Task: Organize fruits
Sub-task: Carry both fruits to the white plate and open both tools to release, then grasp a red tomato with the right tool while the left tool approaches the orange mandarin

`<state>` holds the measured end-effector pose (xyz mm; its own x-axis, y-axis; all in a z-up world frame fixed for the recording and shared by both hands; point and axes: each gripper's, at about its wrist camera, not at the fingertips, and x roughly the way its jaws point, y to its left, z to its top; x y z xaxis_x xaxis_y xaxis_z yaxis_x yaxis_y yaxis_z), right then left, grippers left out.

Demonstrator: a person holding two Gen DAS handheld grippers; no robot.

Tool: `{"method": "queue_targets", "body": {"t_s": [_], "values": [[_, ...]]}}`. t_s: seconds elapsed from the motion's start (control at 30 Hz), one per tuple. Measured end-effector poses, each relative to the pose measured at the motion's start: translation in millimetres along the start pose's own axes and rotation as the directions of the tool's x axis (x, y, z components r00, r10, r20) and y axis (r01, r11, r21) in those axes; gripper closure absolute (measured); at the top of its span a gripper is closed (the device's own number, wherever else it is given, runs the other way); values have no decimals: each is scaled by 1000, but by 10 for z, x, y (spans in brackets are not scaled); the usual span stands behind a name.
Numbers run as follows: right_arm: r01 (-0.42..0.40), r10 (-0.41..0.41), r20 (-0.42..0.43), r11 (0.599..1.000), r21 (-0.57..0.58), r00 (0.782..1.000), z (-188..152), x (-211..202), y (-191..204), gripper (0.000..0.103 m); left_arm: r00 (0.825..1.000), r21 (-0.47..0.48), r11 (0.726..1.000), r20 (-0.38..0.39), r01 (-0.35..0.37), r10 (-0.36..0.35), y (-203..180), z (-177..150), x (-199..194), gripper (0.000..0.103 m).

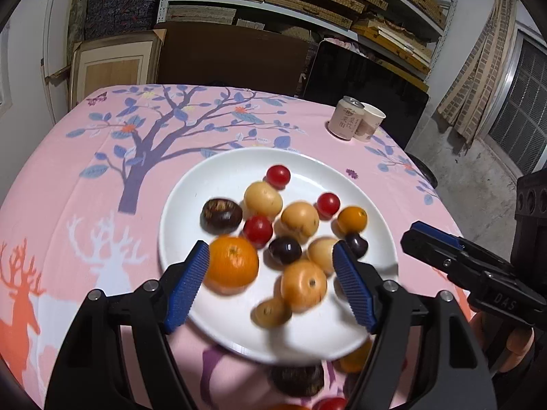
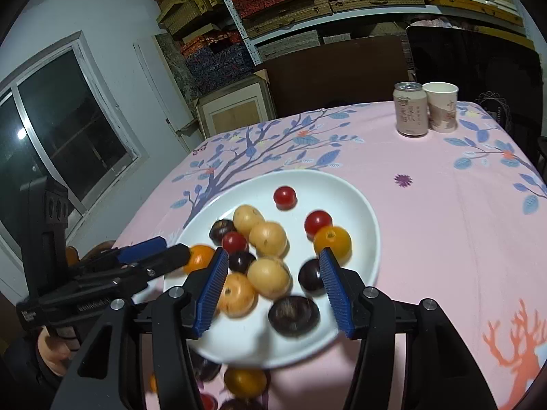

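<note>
White plate (image 1: pixel 191 205) sits near the middle of the pink tablecloth (image 1: pixel 85 177), loaded with cherry tomatoes (image 1: pixel 278 176), chestnuts (image 1: pixel 221 215), pale yellow fruits (image 1: pixel 263 199) and a mandarin (image 1: pixel 232 261); left gripper (image 1: pixel 271 285) stands open above the plate's near rim, gripping nothing; right gripper (image 2: pixel 273 294) likewise open and empty; can (image 2: pixel 410 109) and paper cup (image 2: pixel 442 107) stand touching at the far right corner.

my pads (image 1: pixel 187 285) ribbed blue on black arms. plate (image 1: pixel 218 171) plain white. fruit on it: red tomatoes (image 1: pixel 278 176), orange tangerine (image 1: pixel 232 261), pale yellow rounds (image 1: pixel 262 199), dark purple-brown ones (image 1: pixel 221 215). cloth (image 1: pixel 85 205) pink, blue-leaved purple tree, orange and white deer.
</note>
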<state>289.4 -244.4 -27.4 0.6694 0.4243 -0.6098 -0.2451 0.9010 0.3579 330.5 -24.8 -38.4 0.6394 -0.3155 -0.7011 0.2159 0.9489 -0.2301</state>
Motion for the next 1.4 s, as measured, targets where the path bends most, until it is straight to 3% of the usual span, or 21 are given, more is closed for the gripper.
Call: {"method": "queue_targets", "body": {"t_s": [0.1, 0.2, 0.4, 0.57, 0.67, 0.87, 1.07, 1.17, 1.2, 1.23, 1.4], "values": [[47, -48, -11, 998, -35, 999, -213, -204, 87, 47, 1000, 0, 1000, -15, 7, -7, 16, -255, -228, 29], [79, -81, -21, 994, -73, 997, -491, -399, 197, 45, 999, -9, 1000, -30, 15, -15, 40, -587, -443, 18], [143, -146, -10, 982, -126, 989, -1058, -664, 350, 45, 999, -7, 1000, -39, 10, -10, 91, -1224, -721, 18], [200, -205, -17, 968, -149, 979, -1316, -628, 388, 45, 999, 52, 998, -29, -34, 35, 18, -1506, -790, 18], [197, -204, -33, 970, -142, 978, -1338, -580, 385, 46, 999, 46, 999, -24, -20, 21, -3, -1571, -861, 18], [210, -216, -70, 974, -87, 974, -1251, -427, 274, 58, 999, 45, 999, -33, -3, 4, -15, -1647, -928, 18], [189, -192, -115, 981, -41, 975, -1226, -258, 188, 59, 999, 41, 999, -45, 1, 1, -15, -1662, -892, 18], [170, -170, -109, 985, -17, 979, -1230, -239, 149, 59, 999, 39, 999, -51, 2, 0, -18, -1657, -865, 18], [158, -158, -108, 987, -6, 982, -1234, -238, 130, 62, 999, 40, 999, -54, 1, 1, -22, -1654, -854, 18], [135, -134, -107, 991, 3, 985, -1245, -245, 120, 73, 998, 42, 999, -55, -1, 3, -29, -1645, -844, 18], [122, -121, -33, 992, 19, 992, -1289, -407, 129, 73, 998, 53, 998, -48, -26, 29, -83, -1554, -810, 18]]}}
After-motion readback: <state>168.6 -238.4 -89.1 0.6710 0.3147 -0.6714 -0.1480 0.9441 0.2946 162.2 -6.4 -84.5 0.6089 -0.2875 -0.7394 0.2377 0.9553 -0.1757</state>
